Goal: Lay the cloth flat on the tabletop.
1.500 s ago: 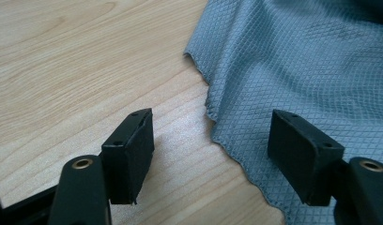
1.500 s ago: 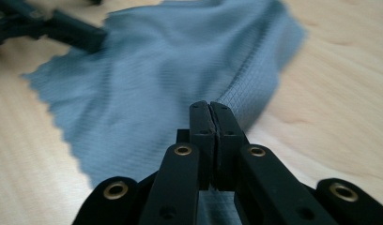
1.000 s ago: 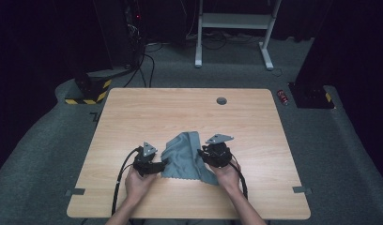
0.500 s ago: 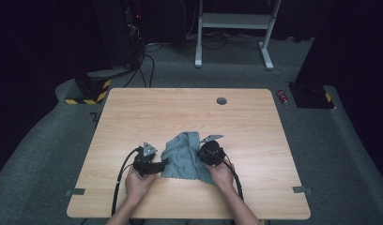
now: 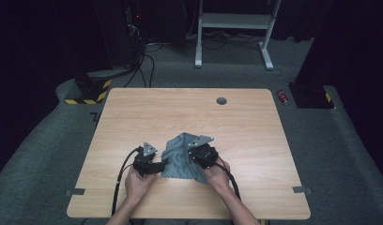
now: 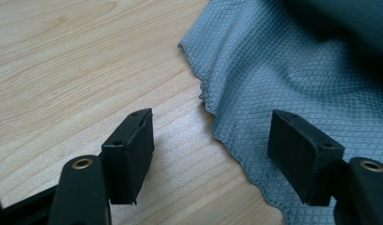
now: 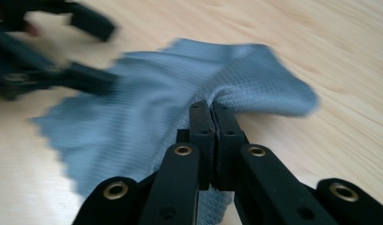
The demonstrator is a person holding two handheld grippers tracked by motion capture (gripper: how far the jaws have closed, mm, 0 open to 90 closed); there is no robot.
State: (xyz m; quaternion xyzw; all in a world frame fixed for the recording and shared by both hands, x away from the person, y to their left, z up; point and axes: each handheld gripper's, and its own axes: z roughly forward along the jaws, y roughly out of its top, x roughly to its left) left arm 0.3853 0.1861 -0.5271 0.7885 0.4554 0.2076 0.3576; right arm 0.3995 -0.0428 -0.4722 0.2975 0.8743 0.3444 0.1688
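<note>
A grey-blue waffle-weave cloth (image 5: pixel 179 158) lies rumpled on the wooden table (image 5: pixel 180 112), near its front edge. My right gripper (image 5: pixel 193 154) is at the cloth's right side and points left. In the right gripper view its jaws (image 7: pixel 210 110) are shut on a raised fold of the cloth (image 7: pixel 147 103). My left gripper (image 5: pixel 160 166) rests at the cloth's left edge. In the left gripper view it stands open (image 6: pixel 210 136), one jaw over bare wood and the other over the cloth's hem (image 6: pixel 297 70). The right gripper view also shows the left gripper (image 7: pixel 98 51), blurred at top left.
A round cable hole (image 5: pixel 221 101) sits near the table's far edge. On the carpet past the right corner lies a red can (image 5: pixel 283 96). A white desk frame (image 5: pixel 236 28) and cables stand further back. Bare wood (image 6: pixel 63 56) stretches left of the cloth.
The right gripper's jaws have closed on the cloth's right side and moved left, bunching the cloth toward the left gripper. The left gripper has stayed put.
</note>
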